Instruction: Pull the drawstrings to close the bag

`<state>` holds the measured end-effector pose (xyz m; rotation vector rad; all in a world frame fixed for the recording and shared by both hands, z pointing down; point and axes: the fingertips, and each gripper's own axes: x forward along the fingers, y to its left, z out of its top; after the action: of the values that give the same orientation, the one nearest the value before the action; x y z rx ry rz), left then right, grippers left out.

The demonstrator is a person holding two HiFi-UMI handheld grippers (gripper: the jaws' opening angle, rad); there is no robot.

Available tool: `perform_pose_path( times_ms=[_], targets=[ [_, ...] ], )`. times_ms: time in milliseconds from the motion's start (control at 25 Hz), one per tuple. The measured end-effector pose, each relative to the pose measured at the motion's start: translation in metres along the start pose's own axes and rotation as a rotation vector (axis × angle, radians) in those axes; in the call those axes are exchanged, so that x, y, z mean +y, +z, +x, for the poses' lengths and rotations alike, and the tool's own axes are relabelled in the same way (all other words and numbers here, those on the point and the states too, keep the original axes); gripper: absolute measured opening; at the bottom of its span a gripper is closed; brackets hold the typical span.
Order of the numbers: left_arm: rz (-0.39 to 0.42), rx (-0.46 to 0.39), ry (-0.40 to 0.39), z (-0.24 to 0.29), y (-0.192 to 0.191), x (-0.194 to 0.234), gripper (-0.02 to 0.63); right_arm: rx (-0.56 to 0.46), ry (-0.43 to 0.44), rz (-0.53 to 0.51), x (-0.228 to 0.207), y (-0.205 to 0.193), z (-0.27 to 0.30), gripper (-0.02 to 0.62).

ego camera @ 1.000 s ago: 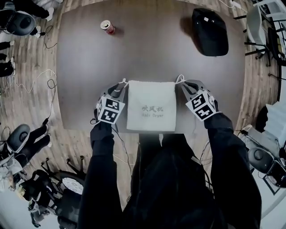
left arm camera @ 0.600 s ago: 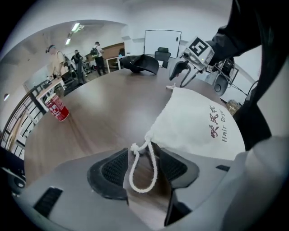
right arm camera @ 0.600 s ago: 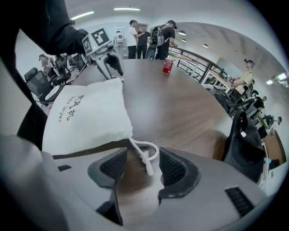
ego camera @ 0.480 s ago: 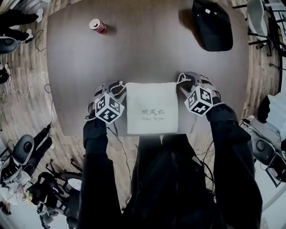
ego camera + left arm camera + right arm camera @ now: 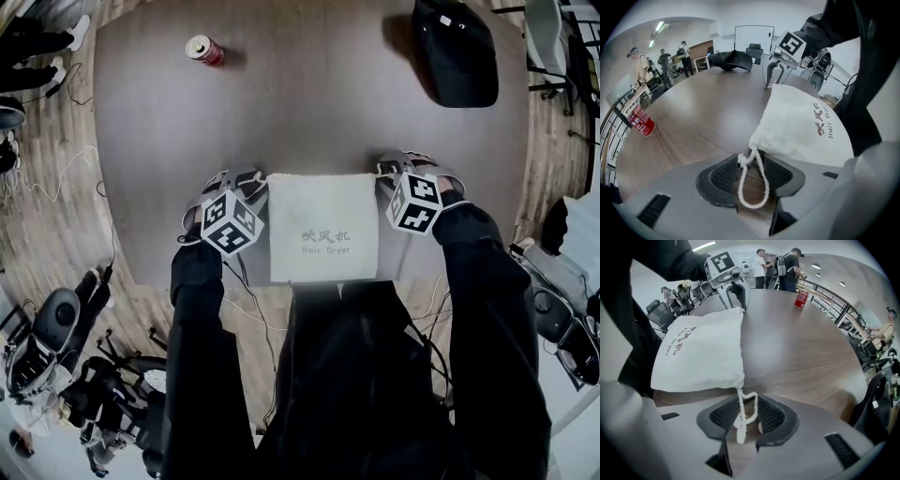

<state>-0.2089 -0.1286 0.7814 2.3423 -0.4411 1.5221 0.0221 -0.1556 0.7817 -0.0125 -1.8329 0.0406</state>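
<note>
Left gripper (image 5: 750, 178) and right gripper (image 5: 749, 417) point down. Their fingers (image 5: 723, 174), just closing, stand apart around the left drawstring (image 5: 753, 205) and right drawstring (image 5: 739, 423). Between them the white hair-dryer bag (image 5: 323, 225) lies flat on the bench (image 5: 281, 122), mouth ungathered. Likely the grasping step: next, pinch both cords and pull outward. Beyond, a red can (image 5: 201, 49).

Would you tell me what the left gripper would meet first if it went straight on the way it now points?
Most likely the drawstring loop, which lies between the open jaws of the left gripper; they have just been closing slightly. Right under it is the table.
</note>
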Motion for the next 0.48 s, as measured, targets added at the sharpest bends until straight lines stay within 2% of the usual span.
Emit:
perform_pose_path(
  times_ms=[80, 160, 280, 360, 480],
  targets=[
    [-0.011, -0.002, 0.002, -0.0008, 0.0011, 0.001, 0.175, -0.017, 0.007, 0.039, 0.0036, 0.0, -0.0005, 0.099],
    [-0.024, -0.003, 0.01, -0.0013, 0.0021, 0.0008, 0.109, -0.039, -0.01, 0.081, 0.0061, 0.0007, -0.0012, 0.079],
    [-0.041, 0.004, 0.032, 0.0002, 0.0026, -0.0006, 0.074, -0.057, -0.045, 0.134, 0.009, 0.0018, -0.0004, 0.053],
    [-0.062, 0.012, 0.06, 0.0024, 0.0027, -0.0008, 0.067, -0.066, -0.07, 0.188, 0.0091, 0.0009, 0.0008, 0.036],
    [-0.143, 0.021, 0.107, 0.0021, 0.0018, -0.0001, 0.063, -0.103, -0.101, 0.34, 0.0073, -0.0005, -0.0008, 0.031]
  ],
)
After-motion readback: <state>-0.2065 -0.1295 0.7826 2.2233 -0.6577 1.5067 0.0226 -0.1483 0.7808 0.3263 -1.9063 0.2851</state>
